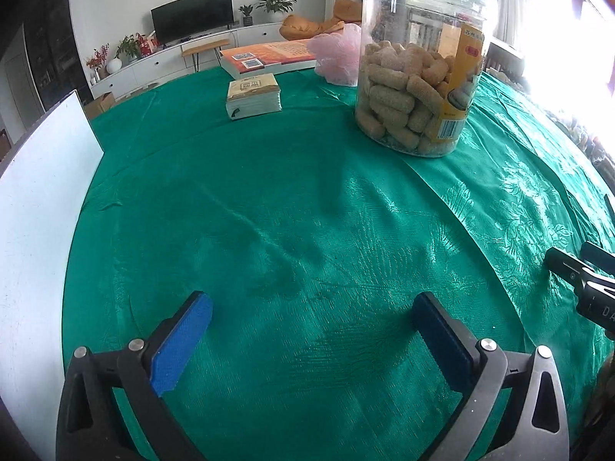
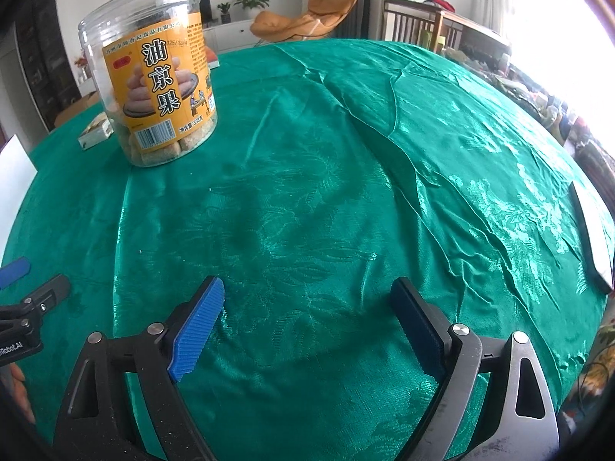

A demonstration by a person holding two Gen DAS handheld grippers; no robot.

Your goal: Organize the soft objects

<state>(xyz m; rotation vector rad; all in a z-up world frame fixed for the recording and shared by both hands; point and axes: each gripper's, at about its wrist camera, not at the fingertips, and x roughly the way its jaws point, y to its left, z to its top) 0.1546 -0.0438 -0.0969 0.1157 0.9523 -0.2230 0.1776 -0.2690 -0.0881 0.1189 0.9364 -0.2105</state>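
Observation:
A pink mesh bath puff (image 1: 338, 59) lies at the far side of the green tablecloth (image 1: 269, 199), partly hidden behind a clear snack jar (image 1: 419, 61). A wrapped pack of tissues (image 1: 253, 96) lies to its left; its corner also shows as the tissue pack (image 2: 96, 132) in the right wrist view. My left gripper (image 1: 313, 307) is open over bare cloth, far short of these. My right gripper (image 2: 307, 299) is open too, nothing between its blue pads. Each gripper shows in the other's view: the right gripper (image 1: 584, 269) at the right edge, the left gripper (image 2: 27, 280) at the left edge.
The jar (image 2: 153, 77) with its orange label holds brown snacks. A thick book (image 1: 269, 57) lies behind the tissues. A white board (image 1: 34, 199) stands at the table's left edge. A flat dark-edged object (image 2: 592, 234) rests at the right edge. Chairs, a TV cabinet and plants stand beyond.

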